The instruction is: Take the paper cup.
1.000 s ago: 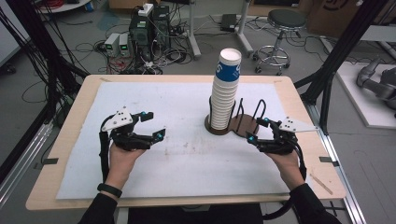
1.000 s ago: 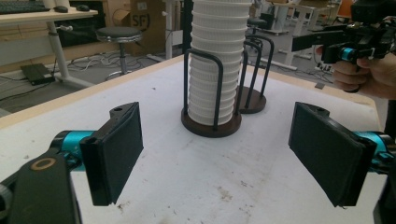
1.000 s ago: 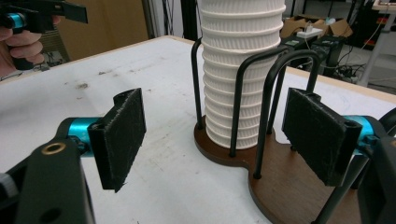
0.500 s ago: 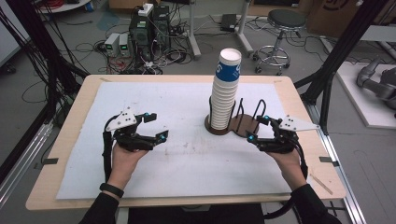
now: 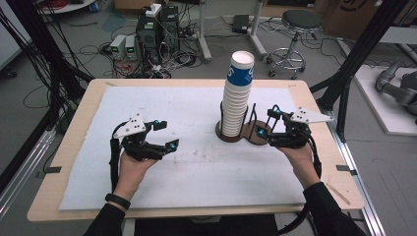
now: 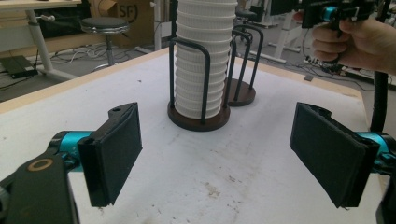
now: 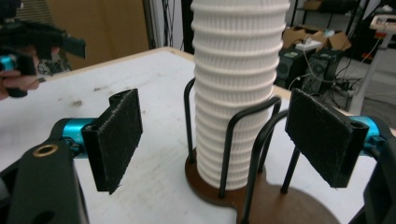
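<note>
While the left hand-held gripper [image 5: 160, 135] has crept a little forward over the white mat [image 5: 187, 162] since a second ago, its jaws gape wide with nothing between them, well short of the cups. It has moved only slightly, so I judge the approach has barely begun on that side. Across the bench [image 5: 83, 128], the right hand-held gripper [image 5: 268, 125] is also wide open and empty; it sits where it was, just beside the dark wooden holder [image 5: 246, 135], and its own view looks straight at the stack between its spread pads. The stack of paper cups [image 5: 236, 96] stands upright in the left ring of that holder, fenced by black wire uprights, with the top cup showing a blue band. The ring to the right holds no cups. Neither tool touches the stack yet. Since the right one is nearer and already lined up, it seems the likelier to close on the cups first.
</note>
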A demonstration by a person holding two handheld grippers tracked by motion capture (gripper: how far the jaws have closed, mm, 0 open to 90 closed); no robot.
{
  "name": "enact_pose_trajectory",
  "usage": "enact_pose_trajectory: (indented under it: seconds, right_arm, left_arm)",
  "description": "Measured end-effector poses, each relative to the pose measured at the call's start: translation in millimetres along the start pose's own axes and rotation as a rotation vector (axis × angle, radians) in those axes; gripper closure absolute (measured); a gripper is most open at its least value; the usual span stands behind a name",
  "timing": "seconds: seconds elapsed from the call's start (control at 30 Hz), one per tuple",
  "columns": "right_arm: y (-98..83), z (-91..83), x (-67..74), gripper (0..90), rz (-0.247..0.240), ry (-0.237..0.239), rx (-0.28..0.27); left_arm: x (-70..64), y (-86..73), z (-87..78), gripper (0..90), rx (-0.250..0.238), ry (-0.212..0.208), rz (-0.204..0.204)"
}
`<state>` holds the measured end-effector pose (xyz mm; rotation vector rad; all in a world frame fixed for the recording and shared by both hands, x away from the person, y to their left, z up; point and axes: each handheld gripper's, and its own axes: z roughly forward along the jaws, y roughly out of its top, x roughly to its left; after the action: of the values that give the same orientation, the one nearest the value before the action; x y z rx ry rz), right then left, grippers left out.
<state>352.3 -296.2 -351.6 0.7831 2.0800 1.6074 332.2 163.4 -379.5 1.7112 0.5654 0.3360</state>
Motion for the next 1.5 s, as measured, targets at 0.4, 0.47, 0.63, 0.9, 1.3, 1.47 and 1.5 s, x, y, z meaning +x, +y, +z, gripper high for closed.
enact_pose_trajectory:
  seconds: [0.4, 0.47, 0.63, 0.9, 1.3, 1.47, 1.5]
  right_arm:
    - [22.8, 19.5, -12.9, 17.1, -0.002, -0.012, -0.03]
    - [26.1, 24.1, -13.8, 16.1, -0.002, -0.018, -0.03]
    - [33.3, 35.6, -16.1, 16.1, -0.009, -0.019, -0.02]
    - [41.7, 53.0, -22.5, 15.9, -0.003, -0.023, -0.011]
    - [51.9, 73.4, -26.7, 14.9, 0.019, -0.009, 0.026]
    - [52.1, 78.7, -27.0, 14.8, 0.019, 0.009, 0.042]
    - [52.4, 79.6, -26.4, 14.8, 0.018, 0.005, 0.044]
  left_arm:
    - [0.0, -2.3, 1.1, 16.6, 0.016, -0.012, -0.015]
    - [-0.1, -2.8, 1.0, 16.6, 0.018, -0.013, -0.015]
    - [-0.6, -4.0, 0.4, 16.7, 0.019, -0.017, -0.022]
    - [-0.9, -5.5, -1.4, 16.7, 0.022, -0.024, -0.029]
    - [-1.3, -6.1, -0.8, 16.7, 0.031, -0.034, -0.032]
    - [-1.8, -6.3, -0.2, 16.7, 0.034, -0.036, -0.031]
    - [-2.0, -6.3, 0.1, 16.7, 0.034, -0.038, -0.032]
